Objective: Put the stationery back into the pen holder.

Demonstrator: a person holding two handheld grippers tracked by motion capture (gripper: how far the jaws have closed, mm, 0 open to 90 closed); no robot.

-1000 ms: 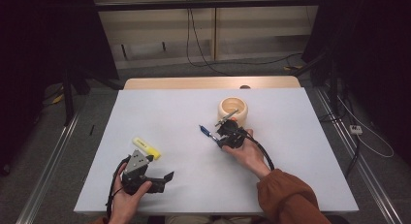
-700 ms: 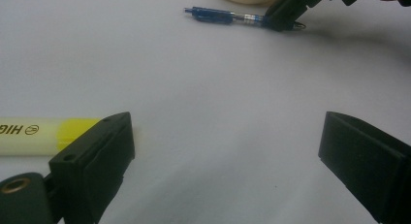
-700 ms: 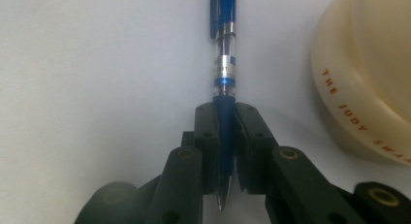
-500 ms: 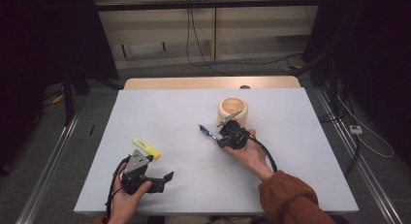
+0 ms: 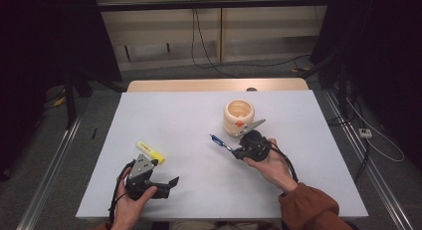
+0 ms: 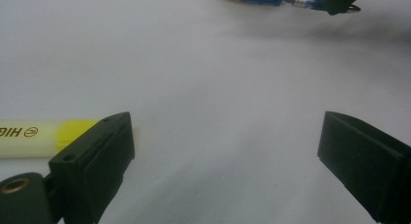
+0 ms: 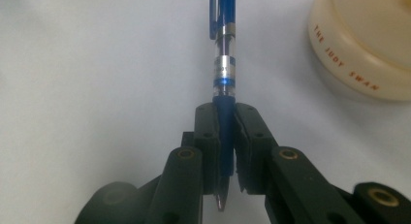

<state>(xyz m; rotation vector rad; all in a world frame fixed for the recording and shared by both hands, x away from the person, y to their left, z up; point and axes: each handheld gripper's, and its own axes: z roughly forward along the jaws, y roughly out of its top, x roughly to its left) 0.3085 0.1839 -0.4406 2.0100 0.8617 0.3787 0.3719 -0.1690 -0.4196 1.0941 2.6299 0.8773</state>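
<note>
Blue pen (image 7: 222,49): clenched in my right gripper (image 7: 224,136), long axis toward twelve o'clock; cream holder (image 7: 368,44) at two. Left gripper (image 6: 223,151) released.

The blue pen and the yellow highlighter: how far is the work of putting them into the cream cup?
Nothing looks done yet: no pen shows in the cream cup. In hand: the right hand-held gripper is shut on the blue pen beside the cup. Left: the yellow highlighter lies on the table by the open left hand-held gripper.
</note>
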